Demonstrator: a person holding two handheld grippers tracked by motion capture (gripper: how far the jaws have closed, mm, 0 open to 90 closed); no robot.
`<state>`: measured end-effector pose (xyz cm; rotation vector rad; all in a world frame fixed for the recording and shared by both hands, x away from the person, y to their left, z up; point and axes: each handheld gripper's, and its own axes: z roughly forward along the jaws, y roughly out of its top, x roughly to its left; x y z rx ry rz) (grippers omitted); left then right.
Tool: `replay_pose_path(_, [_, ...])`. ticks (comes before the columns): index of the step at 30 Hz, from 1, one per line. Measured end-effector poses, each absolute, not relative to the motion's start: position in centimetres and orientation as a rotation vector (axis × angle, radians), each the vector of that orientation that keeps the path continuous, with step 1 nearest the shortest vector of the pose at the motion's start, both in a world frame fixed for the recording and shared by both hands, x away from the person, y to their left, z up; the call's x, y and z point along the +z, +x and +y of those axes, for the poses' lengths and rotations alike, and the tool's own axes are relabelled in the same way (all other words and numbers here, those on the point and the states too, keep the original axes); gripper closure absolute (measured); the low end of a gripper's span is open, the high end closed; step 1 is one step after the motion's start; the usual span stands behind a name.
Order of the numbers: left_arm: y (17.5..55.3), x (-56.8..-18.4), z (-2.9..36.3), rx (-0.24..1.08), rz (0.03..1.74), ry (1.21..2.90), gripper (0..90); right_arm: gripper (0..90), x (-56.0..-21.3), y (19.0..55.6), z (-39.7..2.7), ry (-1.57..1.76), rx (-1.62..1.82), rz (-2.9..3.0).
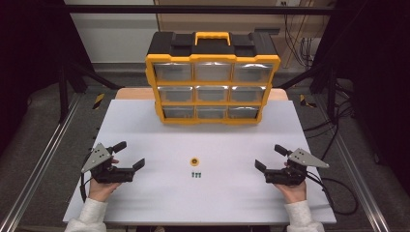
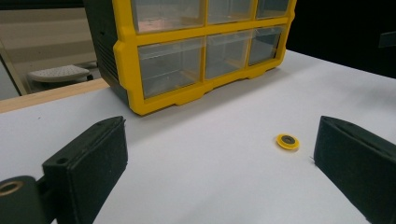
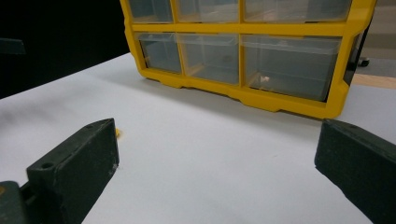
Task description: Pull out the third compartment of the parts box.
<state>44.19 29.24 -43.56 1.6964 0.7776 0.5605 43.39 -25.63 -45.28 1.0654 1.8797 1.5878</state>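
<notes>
Both tools wide, empty: left tool [image 1: 130, 154], right tool [image 1: 270, 157]; not started; next, reach yellow ring [image 1: 194, 161] mid surface [image 1: 145, 203].

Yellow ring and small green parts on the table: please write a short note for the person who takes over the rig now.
Left gripper: open, holds nothing, left of the parts.
Right gripper: open, holds nothing, right of them.
Yellow ring lies at the table's middle; small green parts just in front of it.
Drawer cabinet stands at the far edge, all drawers shut.
Done: nothing visible. Left: likely everything; parts untouched.
</notes>
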Motion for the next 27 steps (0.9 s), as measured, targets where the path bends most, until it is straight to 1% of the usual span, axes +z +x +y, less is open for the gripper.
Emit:
replay_pose_path(13, [44.1, -43.6, 29.3, 0.556, 0.767, 1.699, 2.4, 0.4, -45.0, 43.3, -25.7, 1.045, 1.587, 1.867])
replay_pose_path(21, [44.1, -43.6, 29.4, 0.556, 0.77, 1.697, 2.4, 1.6, -44.2, 43.5, -25.3, 1.039, 1.549, 1.859])
replay_pose_path(27, [44.1, -43.6, 29.4, 0.558, 0.771, 1.704, 2.4, 2.2, -42.9, 43.8, -24.5, 0.977, 1.501, 1.853])
